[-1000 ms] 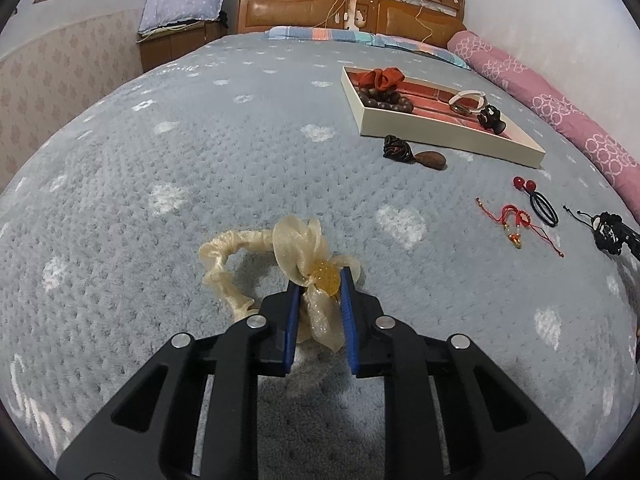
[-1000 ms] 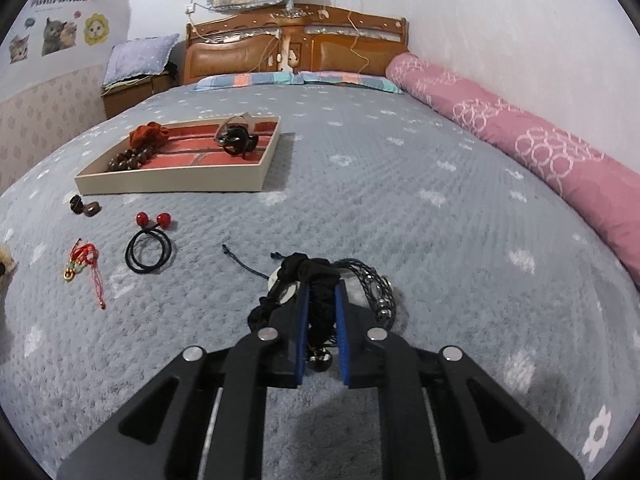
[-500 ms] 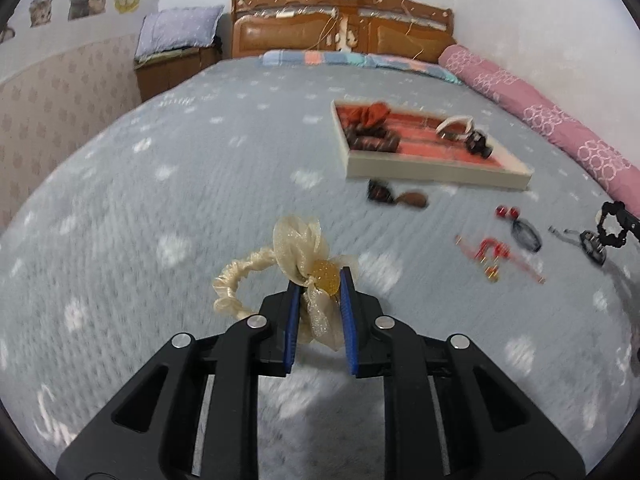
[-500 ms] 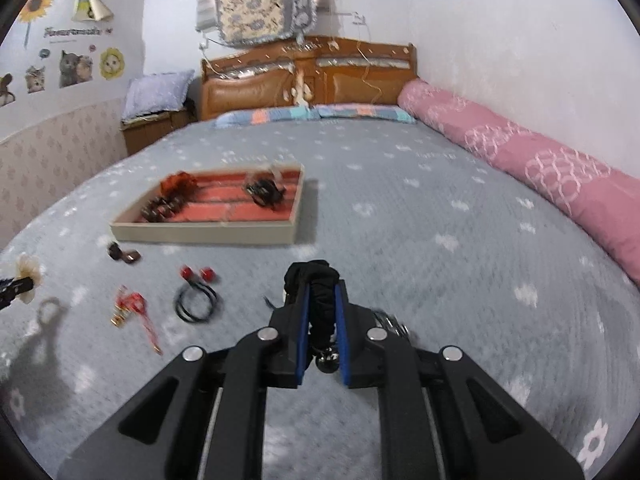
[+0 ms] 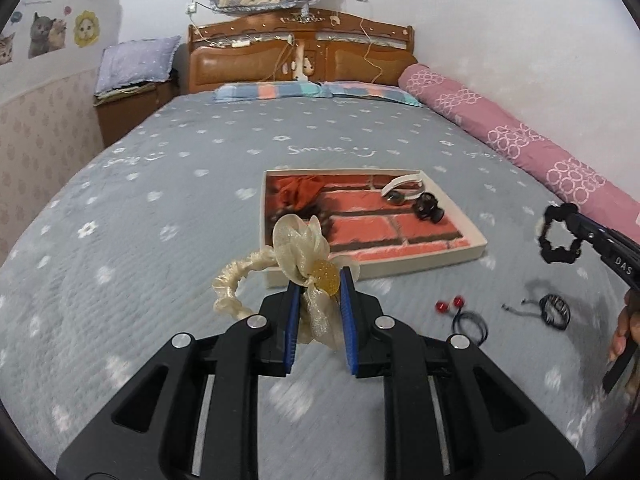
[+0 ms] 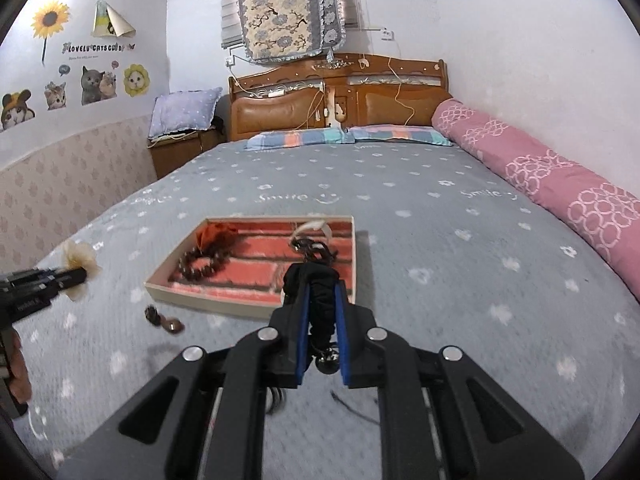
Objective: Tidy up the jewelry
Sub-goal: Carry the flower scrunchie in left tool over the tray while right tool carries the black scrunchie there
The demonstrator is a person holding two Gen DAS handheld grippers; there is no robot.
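Left gripper (image 5: 319, 280) clamped on cream bow scrunchie (image 5: 298, 248), held above the bed (image 5: 180, 208) just short of the tray's near edge. Right gripper (image 6: 322, 292) clamped on black scrunchie (image 6: 318, 280), also above the bed by the tray (image 6: 208, 294). The tray sits mid-bed, holding bead bracelet (image 6: 200, 264), orange scrunchie (image 6: 216, 234), white band (image 5: 404, 182). Red-bead hair tie (image 5: 460, 314) lies on the bed near the tray's right corner.

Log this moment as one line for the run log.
left tool: shut on cream scrunchie | right tool: shut on black scrunchie | both lifted near tray | loose pieces left on bedspread
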